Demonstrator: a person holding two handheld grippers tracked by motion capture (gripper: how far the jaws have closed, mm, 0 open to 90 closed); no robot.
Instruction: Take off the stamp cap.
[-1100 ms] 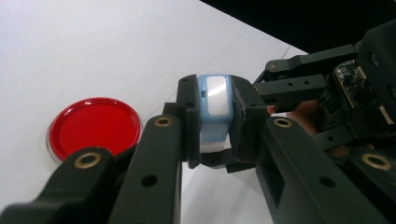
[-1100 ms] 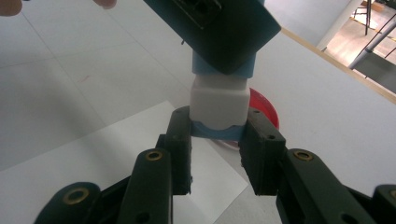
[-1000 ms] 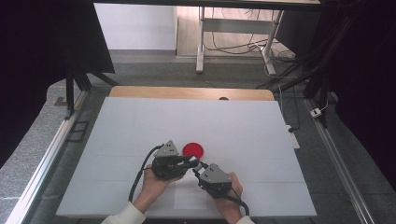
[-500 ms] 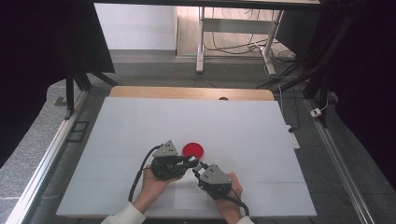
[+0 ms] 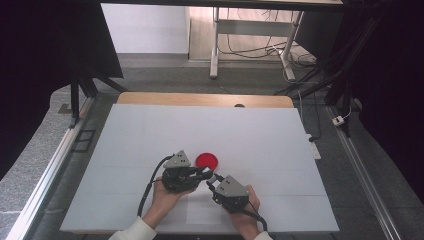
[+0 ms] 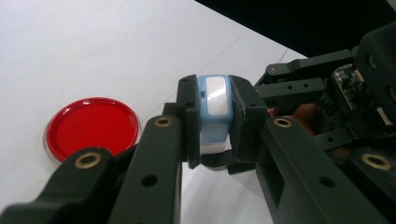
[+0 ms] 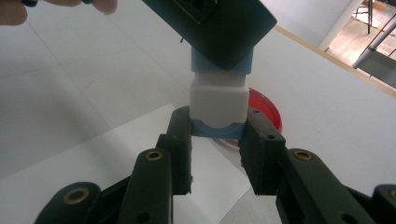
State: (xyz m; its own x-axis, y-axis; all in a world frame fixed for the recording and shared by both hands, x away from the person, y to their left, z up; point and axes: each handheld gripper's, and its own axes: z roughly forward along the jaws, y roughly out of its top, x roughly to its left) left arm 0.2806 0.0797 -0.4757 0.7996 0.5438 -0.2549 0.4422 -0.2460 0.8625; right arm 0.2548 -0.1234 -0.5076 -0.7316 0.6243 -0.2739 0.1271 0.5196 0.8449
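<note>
A small blue-and-white block (image 6: 214, 109) is held between both grippers just above the table. My left gripper (image 6: 214, 121) is shut on its pale blue upper part. In the right gripper view the white middle of the block (image 7: 217, 100) stands upright, and my right gripper (image 7: 218, 128) is shut on its blue lower end, with the left gripper's black jaw covering the top. In the high view the left gripper (image 5: 206, 173) and the right gripper (image 5: 215, 182) meet tip to tip at the table's near middle. A round red dish (image 5: 207, 160) lies flat just beyond them.
The white table (image 5: 150, 135) has a wooden strip (image 5: 200, 99) along its far edge. A white paper sheet (image 7: 140, 135) lies under the grippers. A power strip (image 5: 313, 145) lies off the right edge. Frame legs and cables (image 5: 260, 50) stand beyond the table.
</note>
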